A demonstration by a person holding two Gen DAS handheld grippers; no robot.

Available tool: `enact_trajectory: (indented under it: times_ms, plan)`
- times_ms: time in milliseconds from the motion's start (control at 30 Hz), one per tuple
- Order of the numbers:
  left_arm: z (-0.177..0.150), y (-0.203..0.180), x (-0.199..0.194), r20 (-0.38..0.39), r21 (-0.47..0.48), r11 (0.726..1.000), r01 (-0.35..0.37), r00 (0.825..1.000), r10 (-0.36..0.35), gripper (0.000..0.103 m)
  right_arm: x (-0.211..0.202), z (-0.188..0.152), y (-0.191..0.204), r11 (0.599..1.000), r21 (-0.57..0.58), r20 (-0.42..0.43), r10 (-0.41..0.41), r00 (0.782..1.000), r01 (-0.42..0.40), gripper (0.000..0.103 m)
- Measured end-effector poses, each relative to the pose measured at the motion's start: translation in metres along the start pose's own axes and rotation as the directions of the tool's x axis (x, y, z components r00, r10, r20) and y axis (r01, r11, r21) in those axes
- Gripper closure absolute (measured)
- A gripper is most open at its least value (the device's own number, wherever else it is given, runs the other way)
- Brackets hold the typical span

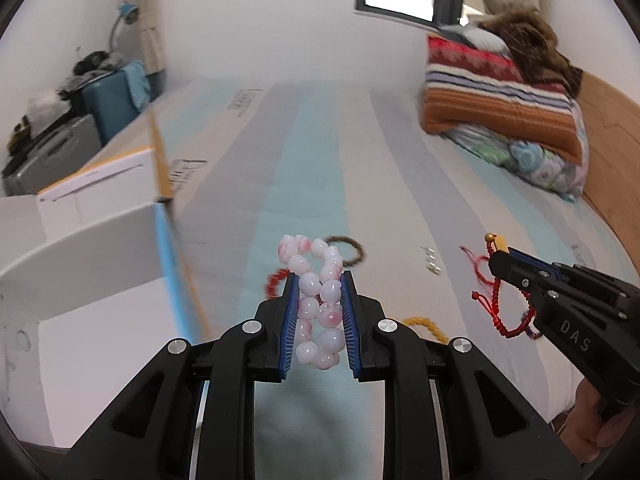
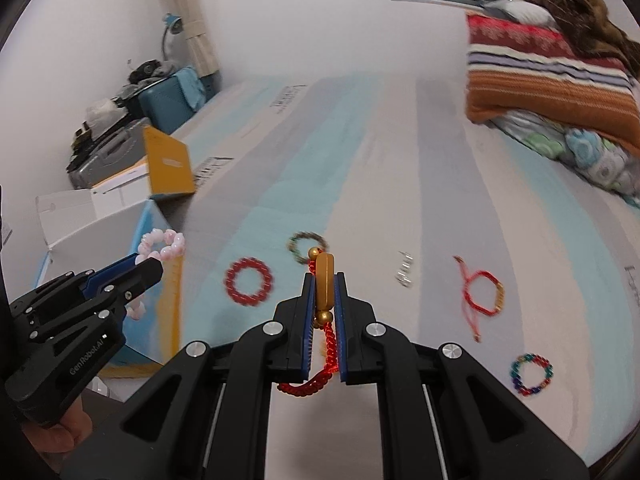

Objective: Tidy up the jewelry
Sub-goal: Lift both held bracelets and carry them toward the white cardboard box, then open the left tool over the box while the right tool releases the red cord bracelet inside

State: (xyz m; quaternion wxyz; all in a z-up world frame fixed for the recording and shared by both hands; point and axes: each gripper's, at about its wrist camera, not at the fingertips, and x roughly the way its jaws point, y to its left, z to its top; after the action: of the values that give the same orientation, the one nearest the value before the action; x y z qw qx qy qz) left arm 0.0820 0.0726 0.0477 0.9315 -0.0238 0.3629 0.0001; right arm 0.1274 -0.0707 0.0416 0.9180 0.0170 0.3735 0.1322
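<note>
My left gripper [image 1: 319, 276] is shut on a pink and white bead bracelet [image 1: 318, 300], held above the striped bed beside a white box [image 1: 80, 280]. It also shows in the right wrist view [image 2: 150, 266] with the pink bracelet [image 2: 162, 245]. My right gripper [image 2: 323, 276] is shut on a red cord bracelet with a gold charm [image 2: 325, 284]; it shows in the left wrist view [image 1: 496, 258] too. On the bed lie a red bead bracelet [image 2: 249, 281], a dark green-brown bracelet [image 2: 307, 245], a red string bracelet [image 2: 480, 292], a multicolour bead bracelet [image 2: 532, 374] and small silver pieces [image 2: 405, 272].
An orange box flap [image 2: 168, 166] stands behind the white box at the bed's left edge. Folded striped blankets [image 2: 552, 80] are stacked at the far right. Suitcases [image 2: 168, 96] and clutter stand by the wall. A yellow bead bracelet [image 1: 426, 326] lies near my left gripper.
</note>
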Motion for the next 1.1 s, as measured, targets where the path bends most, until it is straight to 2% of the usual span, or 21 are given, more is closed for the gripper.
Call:
enact_trajectory:
  times_ms: [333,533,700,867,1000,1100]
  plan:
    - [0.000,0.087,-0.041,0.023,-0.109,0.984,-0.144,0.989,0.148,0.082,0.009,0.021,0.100,0.987,-0.116,0.003,0.110,0.994,-0.109,0.095]
    - [-0.019,0.158,-0.062,-0.028,-0.193,0.943,-0.270,0.962,0.270,0.082,0.017,0.018,0.177,0.959,-0.200,-0.030,0.197,0.980,-0.199,0.095]
    - [-0.040,0.211,-0.069,-0.106,-0.250,0.906,-0.342,0.940,0.325,0.082,0.033,0.010,0.231,0.934,-0.245,-0.100,0.242,0.965,-0.260,0.095]
    - [-0.061,0.245,-0.061,-0.195,-0.270,0.881,-0.389,0.918,0.346,0.082,0.062,-0.002,0.268,0.925,-0.269,-0.197,0.220,0.956,-0.268,0.095]
    - [-0.074,0.261,-0.053,-0.240,-0.279,0.866,-0.414,0.904,0.355,0.082,0.088,-0.010,0.283,0.926,-0.266,-0.277,0.192,0.942,-0.267,0.094]
    - [-0.079,0.269,-0.046,-0.262,-0.287,0.867,-0.408,0.904,0.339,0.082,0.103,-0.015,0.286,0.928,-0.269,-0.312,0.169,0.935,-0.257,0.093]
